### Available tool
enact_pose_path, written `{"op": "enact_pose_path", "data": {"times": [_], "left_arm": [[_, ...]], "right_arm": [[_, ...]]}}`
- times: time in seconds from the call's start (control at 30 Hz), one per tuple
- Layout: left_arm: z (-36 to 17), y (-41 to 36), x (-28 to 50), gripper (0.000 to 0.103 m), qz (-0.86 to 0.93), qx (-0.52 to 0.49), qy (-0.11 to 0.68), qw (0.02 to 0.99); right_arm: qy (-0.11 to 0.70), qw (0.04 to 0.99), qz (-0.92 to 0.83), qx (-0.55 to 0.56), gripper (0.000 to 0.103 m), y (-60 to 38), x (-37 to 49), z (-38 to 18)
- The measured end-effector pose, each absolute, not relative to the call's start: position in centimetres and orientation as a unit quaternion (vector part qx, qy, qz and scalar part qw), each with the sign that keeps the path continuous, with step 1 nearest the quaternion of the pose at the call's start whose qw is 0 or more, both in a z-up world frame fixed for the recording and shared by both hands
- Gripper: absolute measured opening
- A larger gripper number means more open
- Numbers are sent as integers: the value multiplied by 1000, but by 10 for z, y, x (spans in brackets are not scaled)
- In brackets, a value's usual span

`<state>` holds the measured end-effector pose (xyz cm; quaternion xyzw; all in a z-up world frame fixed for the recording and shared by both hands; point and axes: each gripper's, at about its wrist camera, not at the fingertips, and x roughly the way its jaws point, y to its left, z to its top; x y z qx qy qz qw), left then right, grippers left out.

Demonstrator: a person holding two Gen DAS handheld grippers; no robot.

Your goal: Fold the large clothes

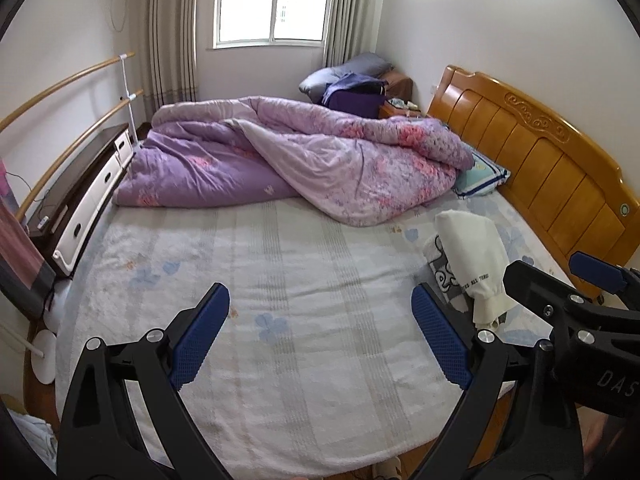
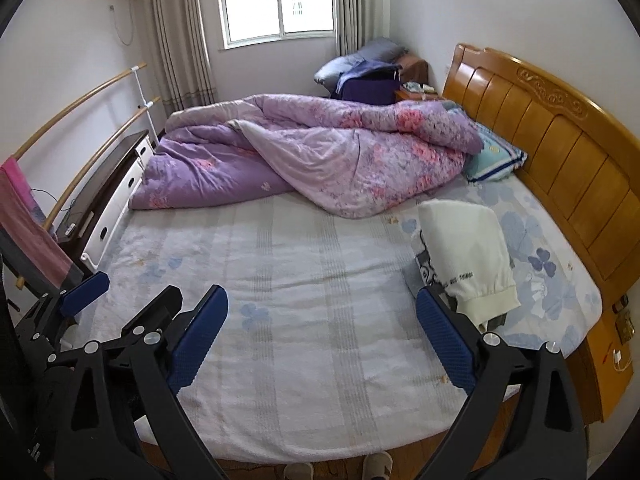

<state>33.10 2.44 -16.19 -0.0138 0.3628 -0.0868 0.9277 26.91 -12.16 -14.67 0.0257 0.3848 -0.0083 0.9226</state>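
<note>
A folded cream garment (image 1: 474,256) with a ribbed cuff lies on a grey printed garment (image 1: 440,270) at the right side of the bed, near the headboard. Both also show in the right wrist view, the cream garment (image 2: 466,256) over the grey printed one (image 2: 426,270). My left gripper (image 1: 320,328) is open and empty above the near part of the pale bed sheet (image 1: 248,280). My right gripper (image 2: 322,332) is open and empty, beside the left one, its right finger close to the garments. The right gripper also shows in the left wrist view (image 1: 560,280).
A crumpled purple floral quilt (image 1: 288,156) covers the far half of the bed. A blue pillow (image 1: 480,174) lies by the wooden headboard (image 1: 540,156). A low cabinet (image 1: 80,200) and wooden rails stand left. A nightstand (image 2: 612,364) stands right. Slippers (image 2: 376,466) lie on the floor.
</note>
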Motion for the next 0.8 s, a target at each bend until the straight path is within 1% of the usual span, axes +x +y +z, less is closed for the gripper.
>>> {"op": "enact_pose_path", "data": {"times": [0.1, 0.33, 0.6, 0.8], "left_arm": [[-145, 30, 323, 93, -83, -14, 350, 933], [-109, 41, 302, 97, -67, -7, 321, 945], [-86, 51, 284, 97, -47, 4, 305, 951], [-72, 57, 266, 97, -47, -11, 292, 955]], "right_arm": [[373, 928, -3, 22, 92, -118, 263, -131], [342, 940, 7, 10, 93, -107, 247, -99], [316, 949, 9, -4, 93, -106, 230, -72], [303, 953, 15, -15, 93, -101, 218, -58]]}}
